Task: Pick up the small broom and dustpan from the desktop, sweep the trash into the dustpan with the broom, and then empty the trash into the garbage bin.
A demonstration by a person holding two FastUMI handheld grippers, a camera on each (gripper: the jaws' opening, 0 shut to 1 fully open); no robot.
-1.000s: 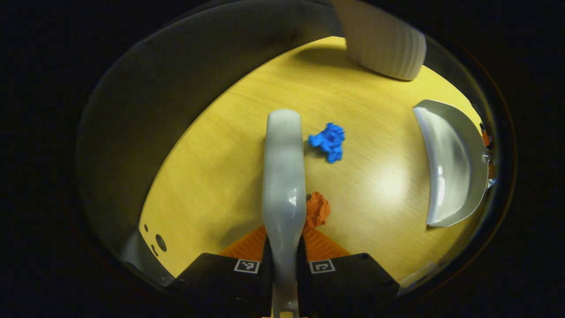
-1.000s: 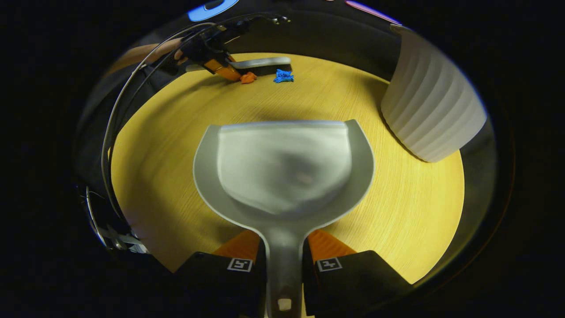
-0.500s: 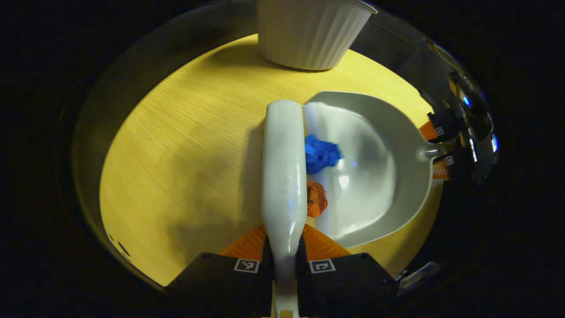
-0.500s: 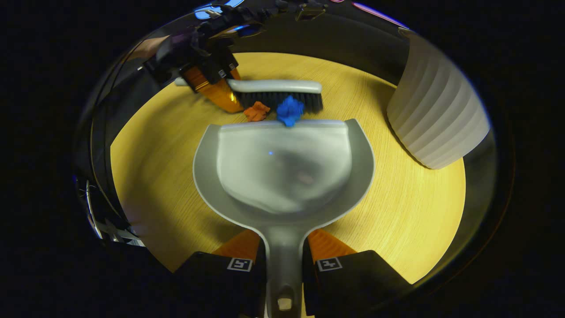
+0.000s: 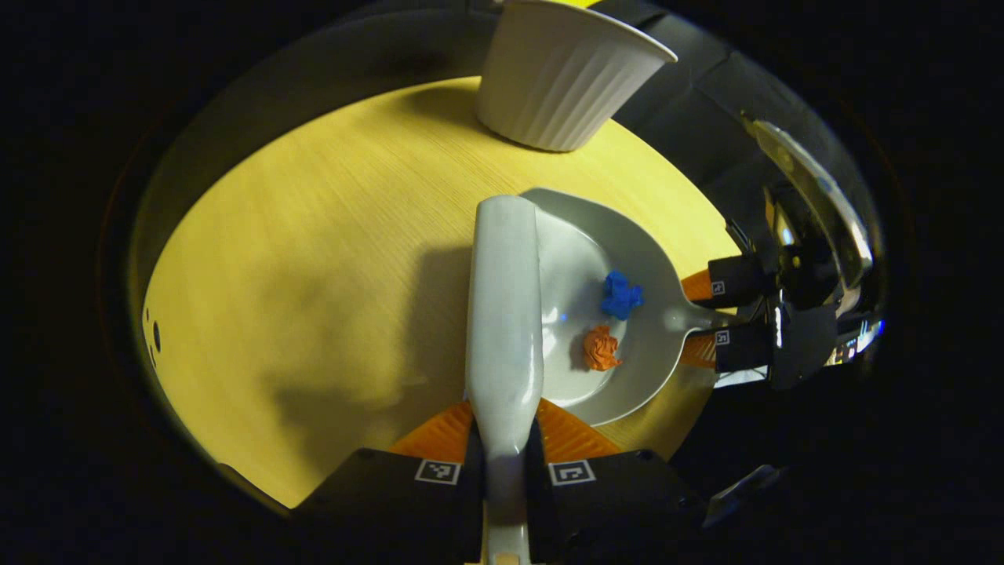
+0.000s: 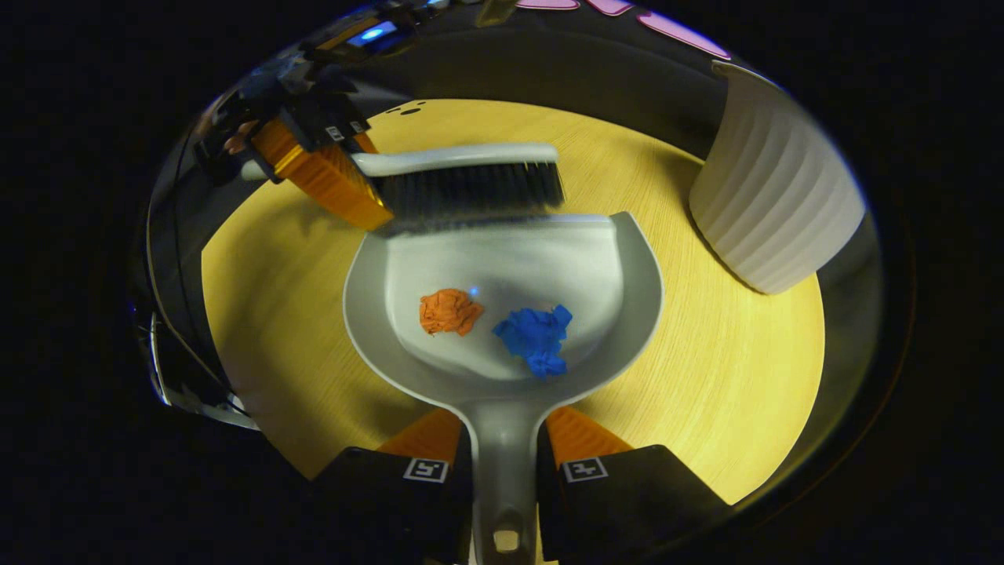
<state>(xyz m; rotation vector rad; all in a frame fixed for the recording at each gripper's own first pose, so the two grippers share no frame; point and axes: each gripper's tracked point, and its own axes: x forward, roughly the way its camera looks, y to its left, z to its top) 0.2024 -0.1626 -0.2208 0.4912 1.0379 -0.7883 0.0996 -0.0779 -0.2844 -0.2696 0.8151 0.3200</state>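
The yellow wood-grain table [image 6: 729, 369] is carrying a ribbed white garbage bin [image 6: 773, 196] near its edge, no writing legible. The dustpan [image 6: 502, 314], its handle clamped in the right gripper [image 6: 503, 439], is holding an orange scrap [image 6: 449, 311] and a blue scrap [image 6: 536, 337]. The left gripper [image 5: 506, 428] is gripping the broom [image 5: 504, 314], bristles at the pan's lip.

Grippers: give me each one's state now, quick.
Left gripper: shut on the broom handle.
Right gripper: shut on the dustpan handle.
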